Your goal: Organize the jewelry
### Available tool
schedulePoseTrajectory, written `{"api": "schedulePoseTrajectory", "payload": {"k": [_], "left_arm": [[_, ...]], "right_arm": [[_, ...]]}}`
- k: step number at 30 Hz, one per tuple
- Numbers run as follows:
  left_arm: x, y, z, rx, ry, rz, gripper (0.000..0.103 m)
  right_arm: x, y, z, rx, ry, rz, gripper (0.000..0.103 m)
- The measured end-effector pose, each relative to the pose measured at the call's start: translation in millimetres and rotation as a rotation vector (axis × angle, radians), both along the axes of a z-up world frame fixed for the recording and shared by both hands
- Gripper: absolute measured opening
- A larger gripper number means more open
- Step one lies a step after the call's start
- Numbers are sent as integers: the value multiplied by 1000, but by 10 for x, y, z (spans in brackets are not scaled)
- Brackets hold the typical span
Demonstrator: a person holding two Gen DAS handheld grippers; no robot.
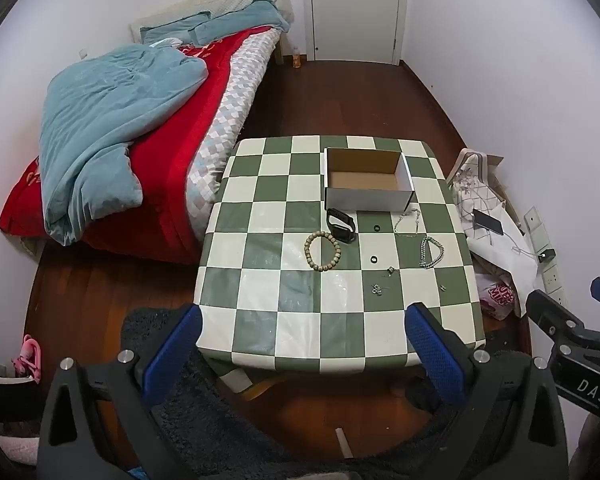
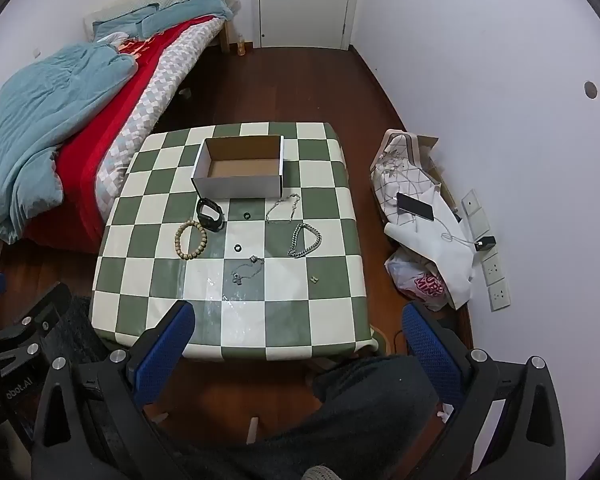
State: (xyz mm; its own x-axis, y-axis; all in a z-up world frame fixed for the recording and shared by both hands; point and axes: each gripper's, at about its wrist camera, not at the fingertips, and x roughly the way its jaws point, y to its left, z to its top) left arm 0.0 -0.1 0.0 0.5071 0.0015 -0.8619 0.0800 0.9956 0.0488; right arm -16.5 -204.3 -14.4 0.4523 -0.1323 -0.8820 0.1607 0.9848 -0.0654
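1. The left gripper (image 1: pixel 303 326) hangs above the near edge of the checkered surface (image 1: pixel 260 320), its jaws spread wide with nothing between them.
2. The right gripper (image 2: pixel 298 322) hovers likewise over the near edge, jaws wide and empty.
3. Well ahead of both pairs of jaws, an open cardboard box (image 2: pixel 240 168) sits at the far side of the surface.
4. Between the box and the jaws lies the jewelry: a black watch (image 2: pixel 210 212) just before the box, touching a beaded bracelet (image 2: pixel 191 240); two small dark rings (image 2: pixel 247 215); a thin necklace (image 2: pixel 284 206); a heavy chain (image 2: pixel 305 240); a pendant chain (image 2: pixel 246 270) nearest the jaws; and a small earring (image 2: pixel 314 278).
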Motion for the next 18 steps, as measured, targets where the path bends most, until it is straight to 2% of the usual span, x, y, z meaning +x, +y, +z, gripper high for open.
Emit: {"api": "schedulePoseTrajectory", "payload": {"k": [18], "left_arm": [[-7,28,73,-4,-23,3,103]], "right_arm": [[-3,-1,51,5,-9,4,103]]}}
